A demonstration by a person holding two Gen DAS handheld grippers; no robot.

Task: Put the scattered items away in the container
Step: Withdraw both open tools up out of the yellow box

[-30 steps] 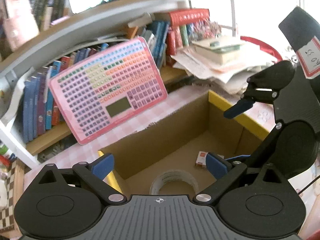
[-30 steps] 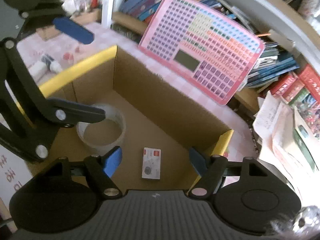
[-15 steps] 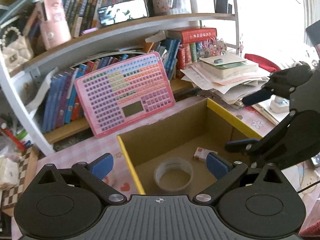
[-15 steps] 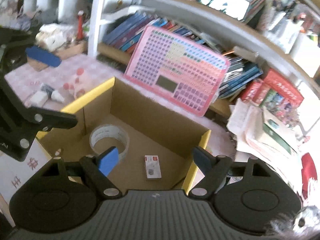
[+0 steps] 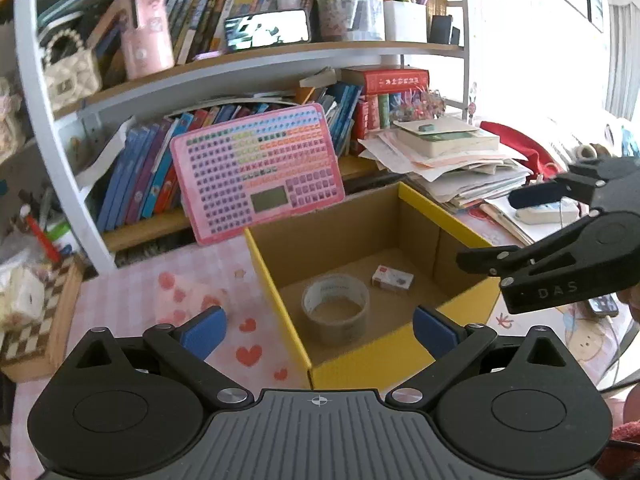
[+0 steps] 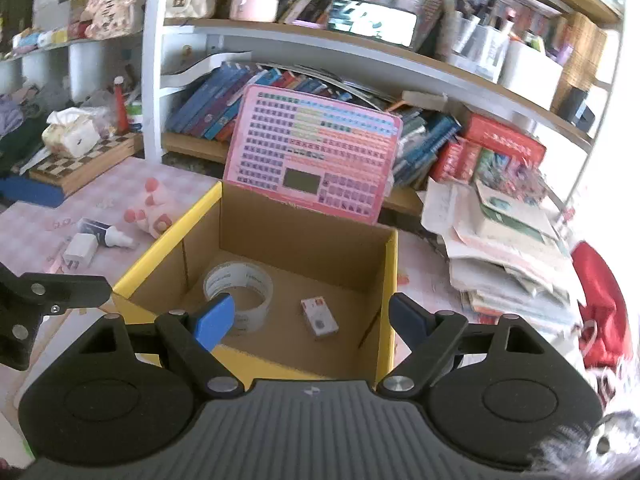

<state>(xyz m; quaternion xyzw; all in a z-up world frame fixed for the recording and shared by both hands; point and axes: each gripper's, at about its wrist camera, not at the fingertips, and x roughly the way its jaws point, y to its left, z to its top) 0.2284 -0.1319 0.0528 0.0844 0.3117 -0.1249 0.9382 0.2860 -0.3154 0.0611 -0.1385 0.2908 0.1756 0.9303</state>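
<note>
Pink checked tablecloth [image 6: 168, 172] still holds a white charger [image 6: 80, 250] and dropper bottle [image 6: 105, 236] outside the yellow-rimmed cardboard box [image 6: 168, 248], and both empty grippers [image 5: 318, 330] [image 6: 308, 318], jaws spread, risk nudging its wall.

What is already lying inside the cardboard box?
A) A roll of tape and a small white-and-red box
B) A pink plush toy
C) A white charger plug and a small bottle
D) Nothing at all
A: the roll of tape and the small white-and-red box both sit on the floor of the cardboard box.
</note>
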